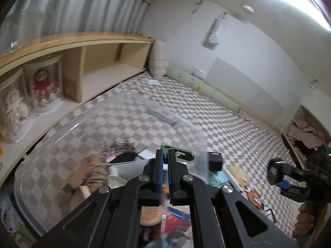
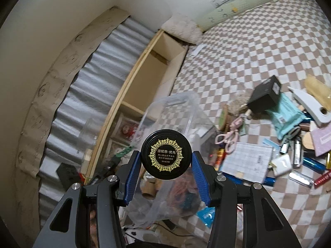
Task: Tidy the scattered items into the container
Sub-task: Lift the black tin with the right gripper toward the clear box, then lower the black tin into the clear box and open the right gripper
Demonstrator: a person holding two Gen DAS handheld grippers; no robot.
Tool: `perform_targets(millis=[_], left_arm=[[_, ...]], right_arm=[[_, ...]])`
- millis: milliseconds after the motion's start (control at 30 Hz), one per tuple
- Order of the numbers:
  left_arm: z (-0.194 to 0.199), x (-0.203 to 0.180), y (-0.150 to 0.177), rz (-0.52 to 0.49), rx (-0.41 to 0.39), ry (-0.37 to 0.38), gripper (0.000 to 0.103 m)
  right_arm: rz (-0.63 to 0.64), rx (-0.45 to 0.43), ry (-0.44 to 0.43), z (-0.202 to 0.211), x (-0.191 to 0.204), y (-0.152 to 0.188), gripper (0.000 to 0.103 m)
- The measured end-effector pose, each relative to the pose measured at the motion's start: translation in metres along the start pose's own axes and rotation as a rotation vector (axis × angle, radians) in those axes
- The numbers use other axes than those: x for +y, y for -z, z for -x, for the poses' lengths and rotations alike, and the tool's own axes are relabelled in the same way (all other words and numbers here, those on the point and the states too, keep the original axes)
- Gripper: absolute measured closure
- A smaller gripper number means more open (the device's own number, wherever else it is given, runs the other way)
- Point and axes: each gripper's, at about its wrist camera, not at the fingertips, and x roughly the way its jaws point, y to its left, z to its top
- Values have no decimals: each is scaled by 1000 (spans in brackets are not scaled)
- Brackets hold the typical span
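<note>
bedcover [image 2: 238, 47]: beige and white checks
round jar [image 2: 166, 154]: black lid with a gold ornamental ring and gold lettering
right gripper [image 2: 166, 166]: black frame, blue finger pads
left gripper [image 1: 164, 163]: black frame, blue pads
clip [image 1: 182, 155]: dark green, blurred, perhaps with a pale mark
container [image 2: 178, 119]: clear, colourless plastic
small box [image 2: 265, 95]: black
scissors [image 2: 226, 139]: pale pink handles
pouch [image 2: 284, 116]: teal
bolster [image 1: 206, 90]: pale green
curtain [image 1: 68, 6]: silver-grey
shelf unit [image 1: 115, 55]: light wood
doll [image 1: 43, 86]: red and white dress
</note>
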Motion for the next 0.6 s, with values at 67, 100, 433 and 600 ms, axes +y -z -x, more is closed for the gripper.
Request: perform_targets(millis=[67, 100, 433, 600], left_arm=[[-2, 9, 1, 6, 9, -33, 98], [-2, 14, 1, 9, 13, -49, 98], [-8, 55, 3, 60, 42, -126, 98], [-12, 64, 3, 73, 54, -143, 98]], right_arm=[[14, 10, -17, -6, 7, 1, 53], [18, 14, -25, -8, 10, 2, 53], [80, 75, -102, -38, 44, 13, 53], [109, 117, -139, -52, 59, 21, 53]])
